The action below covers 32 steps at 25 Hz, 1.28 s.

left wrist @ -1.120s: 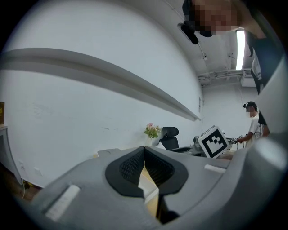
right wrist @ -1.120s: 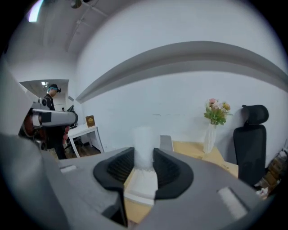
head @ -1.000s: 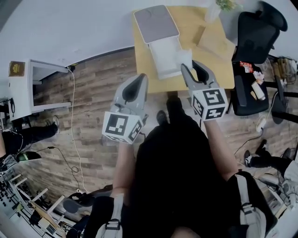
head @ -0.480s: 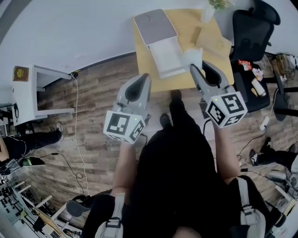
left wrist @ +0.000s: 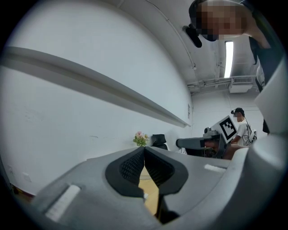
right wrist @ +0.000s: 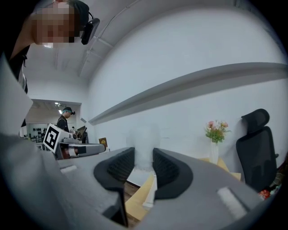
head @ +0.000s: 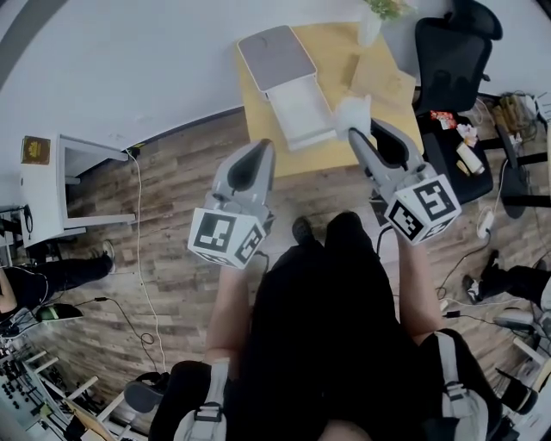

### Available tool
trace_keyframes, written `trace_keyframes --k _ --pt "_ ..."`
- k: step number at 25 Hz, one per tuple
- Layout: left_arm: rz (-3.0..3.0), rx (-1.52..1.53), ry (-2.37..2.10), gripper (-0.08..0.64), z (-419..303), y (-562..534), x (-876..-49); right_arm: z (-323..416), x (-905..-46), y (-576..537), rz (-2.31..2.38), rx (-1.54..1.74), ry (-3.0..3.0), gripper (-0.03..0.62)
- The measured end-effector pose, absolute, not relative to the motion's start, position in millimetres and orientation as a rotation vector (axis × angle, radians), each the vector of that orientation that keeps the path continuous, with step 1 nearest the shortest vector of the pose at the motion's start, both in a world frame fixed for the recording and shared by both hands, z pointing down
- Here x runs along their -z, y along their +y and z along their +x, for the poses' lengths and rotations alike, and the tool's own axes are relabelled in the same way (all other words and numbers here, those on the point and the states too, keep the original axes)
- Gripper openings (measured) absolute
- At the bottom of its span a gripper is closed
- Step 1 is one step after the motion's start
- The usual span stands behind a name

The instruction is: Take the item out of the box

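Observation:
The white box (head: 300, 110) lies open on the yellow table (head: 333, 45), its grey lid (head: 275, 53) folded back toward the wall. My right gripper (head: 356, 129) is shut on a soft white item (head: 354, 109), held in the air just right of the box, over the table's front edge. In the right gripper view the pale item (right wrist: 144, 148) stands up between the two black pads. My left gripper (head: 258, 148) hangs over the wooden floor short of the table, shut with nothing in it; its pads (left wrist: 134, 165) meet at the tips.
A black office chair (head: 451, 53) stands right of the table. A vase of flowers (head: 371, 19) and a brown packet (head: 385, 79) sit on the table's far right. A white cabinet (head: 50, 177) and a floor cable (head: 139, 250) lie left. Another person (right wrist: 67, 117) stands behind.
My right gripper has drawn right and toward me with the white item, away from the box's open end. The left gripper has hardly moved.

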<state>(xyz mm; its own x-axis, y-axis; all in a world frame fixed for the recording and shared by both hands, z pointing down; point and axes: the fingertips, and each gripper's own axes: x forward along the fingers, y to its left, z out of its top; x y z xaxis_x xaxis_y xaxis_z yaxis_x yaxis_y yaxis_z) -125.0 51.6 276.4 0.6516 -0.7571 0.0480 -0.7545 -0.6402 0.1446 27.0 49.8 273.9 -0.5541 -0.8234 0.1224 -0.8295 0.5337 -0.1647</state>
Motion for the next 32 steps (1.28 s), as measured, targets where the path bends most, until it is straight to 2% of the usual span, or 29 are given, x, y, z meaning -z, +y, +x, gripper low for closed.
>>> trace_keyframes --k 32 --pt "2.709 0.041 -1.255 0.011 -101.6 51.9 -270.7 25.8 -269.9 62.7 1.344 -0.318 -2.802 0.132"
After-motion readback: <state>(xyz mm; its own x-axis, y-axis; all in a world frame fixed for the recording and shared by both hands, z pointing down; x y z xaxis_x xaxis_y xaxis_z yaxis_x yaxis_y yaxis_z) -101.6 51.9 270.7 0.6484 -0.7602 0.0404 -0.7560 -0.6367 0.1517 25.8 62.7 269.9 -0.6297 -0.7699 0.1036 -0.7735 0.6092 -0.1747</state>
